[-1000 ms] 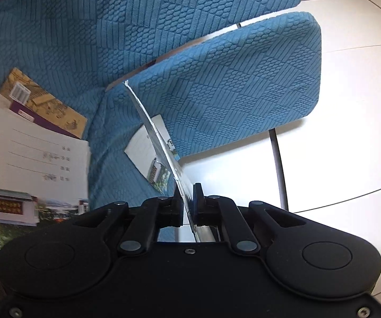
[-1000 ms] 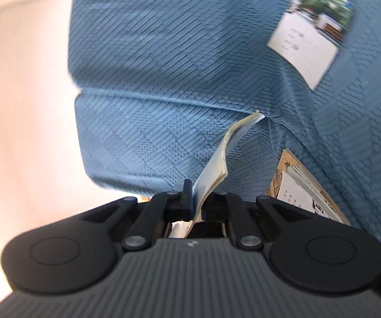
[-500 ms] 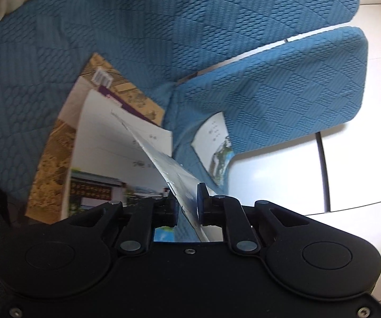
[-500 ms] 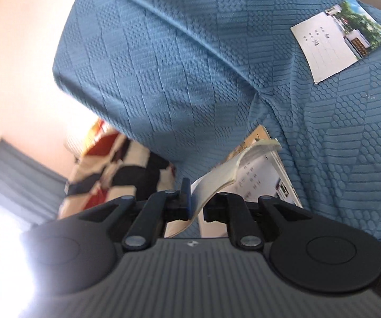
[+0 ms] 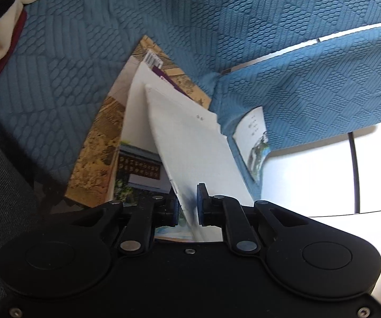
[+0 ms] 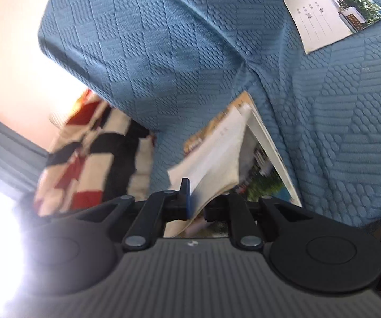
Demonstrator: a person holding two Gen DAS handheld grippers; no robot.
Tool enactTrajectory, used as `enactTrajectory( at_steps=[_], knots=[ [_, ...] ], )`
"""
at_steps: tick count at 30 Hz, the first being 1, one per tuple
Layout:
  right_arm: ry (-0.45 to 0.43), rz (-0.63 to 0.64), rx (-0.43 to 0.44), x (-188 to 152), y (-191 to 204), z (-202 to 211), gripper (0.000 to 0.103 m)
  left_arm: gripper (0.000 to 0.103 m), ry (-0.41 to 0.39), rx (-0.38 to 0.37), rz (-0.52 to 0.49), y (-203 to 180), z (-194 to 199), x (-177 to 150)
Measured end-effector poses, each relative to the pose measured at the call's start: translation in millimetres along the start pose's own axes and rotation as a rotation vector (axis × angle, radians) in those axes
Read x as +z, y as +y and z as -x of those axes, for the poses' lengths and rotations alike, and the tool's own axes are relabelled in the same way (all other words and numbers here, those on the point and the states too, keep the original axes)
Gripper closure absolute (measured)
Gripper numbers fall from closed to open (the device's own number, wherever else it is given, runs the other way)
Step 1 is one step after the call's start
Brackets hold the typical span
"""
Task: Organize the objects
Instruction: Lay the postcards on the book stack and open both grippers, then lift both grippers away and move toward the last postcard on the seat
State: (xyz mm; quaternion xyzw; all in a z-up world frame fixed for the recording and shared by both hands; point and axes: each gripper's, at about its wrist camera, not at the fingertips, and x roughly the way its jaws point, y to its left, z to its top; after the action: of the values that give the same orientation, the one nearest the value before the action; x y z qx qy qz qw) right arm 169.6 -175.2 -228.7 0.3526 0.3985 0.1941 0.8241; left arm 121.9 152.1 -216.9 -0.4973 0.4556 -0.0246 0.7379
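On the blue quilted sofa (image 5: 164, 26) lies a stack: a brown book (image 5: 97, 153) under a booklet with a photo cover (image 5: 137, 164). My left gripper (image 5: 187, 198) has its jaws closing on the near edge of a white booklet (image 5: 190, 137), which slopes down over that stack. In the right wrist view my right gripper (image 6: 198, 198) is shut on a cream-white booklet (image 6: 217, 153) above the same stack (image 6: 267, 164). I cannot tell whether both hold one booklet. Neither gripper shows in the other's view.
Another booklet (image 5: 254, 137) lies loose on the sofa, also seen upper right (image 6: 333, 13). A red, black and cream blanket (image 6: 89, 153) lies left of the stack. White floor (image 5: 323, 172) with a dark cable (image 5: 355, 172) lies beyond the cushion.
Both grippers have come down toward the stack. The held booklet, seen edge-on before, now lies flatter over it. The right view rolled and the blanket came into sight.
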Motion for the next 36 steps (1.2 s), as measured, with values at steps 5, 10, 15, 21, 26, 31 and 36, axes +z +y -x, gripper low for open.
enactTrajectory(
  at_steps=[5, 10, 15, 21, 26, 31, 36],
  knots=[
    [0.052, -0.015, -0.031, -7.8, -8.5, -9.8, 0.09, 0.094, -0.003, 0.052, -0.004, 2.0, -2.3, -2.2],
    [0.07, -0.011, -0.067, -8.2, -6.9, -13.4, 0.084, 0.089, -0.013, 0.074, -0.044, -3.4, -1.5, -4.6],
    [0.107, 0.027, -0.121, -8.1, 0.7, -10.7, 0.046, 0.068, -0.036, 0.116, -0.104, -14.0, 7.4, -5.8],
    [0.167, 0.075, -0.212, -10.9, 1.5, 3.8, 0.042, 0.052, -0.094, 0.228, -0.191, -24.6, 20.4, -9.7],
    [0.161, 0.1, -0.27, -9.4, -4.3, 20.2, 0.042, 0.049, -0.133, 0.305, -0.27, -39.5, 28.9, -13.1],
    [0.097, 0.15, -0.276, 2.2, 6.0, 40.9, 0.042, 0.045, -0.167, 0.3, -0.328, -62.9, 38.1, -18.4],
    [0.006, 0.242, -0.268, 18.5, 32.2, 63.9, 0.042, 0.039, -0.189, 0.267, -0.371, -91.8, 43.7, -23.1]
  ],
)
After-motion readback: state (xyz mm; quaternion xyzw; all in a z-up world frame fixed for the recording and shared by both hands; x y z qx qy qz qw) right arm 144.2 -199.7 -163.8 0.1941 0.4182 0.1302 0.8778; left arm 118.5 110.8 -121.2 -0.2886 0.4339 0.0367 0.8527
